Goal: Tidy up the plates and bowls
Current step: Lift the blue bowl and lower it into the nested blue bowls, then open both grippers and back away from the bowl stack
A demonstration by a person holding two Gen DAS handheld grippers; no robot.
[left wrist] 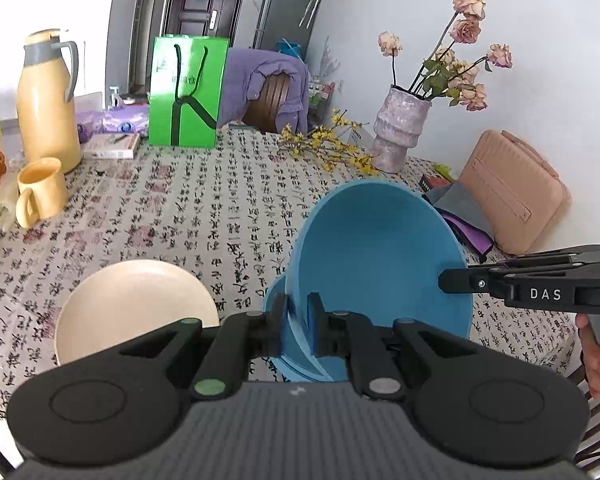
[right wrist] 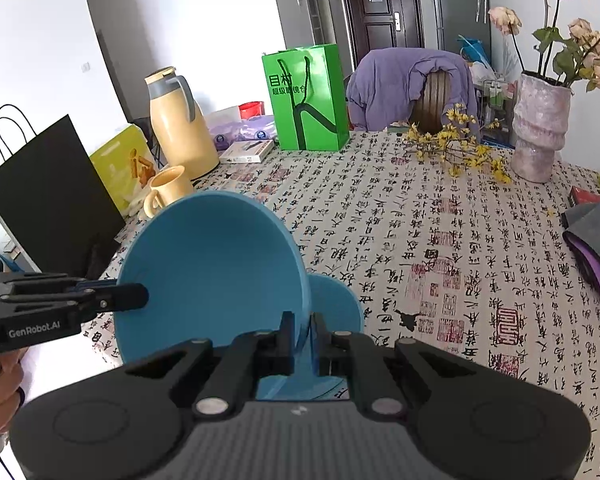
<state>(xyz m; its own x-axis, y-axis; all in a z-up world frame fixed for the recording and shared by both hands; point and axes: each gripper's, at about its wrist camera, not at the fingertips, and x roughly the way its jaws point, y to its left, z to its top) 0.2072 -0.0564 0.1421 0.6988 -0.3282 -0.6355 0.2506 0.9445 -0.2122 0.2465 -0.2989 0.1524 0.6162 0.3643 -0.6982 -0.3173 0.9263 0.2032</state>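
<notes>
Readable writing on two handheld tools, a shopping bag and the desk cloth.

At right in the left wrist view, the right tool [left wrist: 446,282] reads "DAS". At left in the right wrist view, the left tool [right wrist: 142,295] reads "GenRobot.AI". The green bag [right wrist: 306,98], upper centre, shows "目村" above smaller, unclear characters. The tablecloth [right wrist: 440,240] carries black Chinese calligraphy and red seal stamps.

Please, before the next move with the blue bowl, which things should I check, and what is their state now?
1. Left gripper shut on the rim of the blue bowl: ok.
2. Right gripper shut on the opposite rim: ok.
3. Bowl is empty inside: ok.
4. Blue dish lies beneath the bowl: ok.
5. Bowl already resting on that dish: cannot tell.
6. Cream plate lies apart from the bowl: ok.
</notes>
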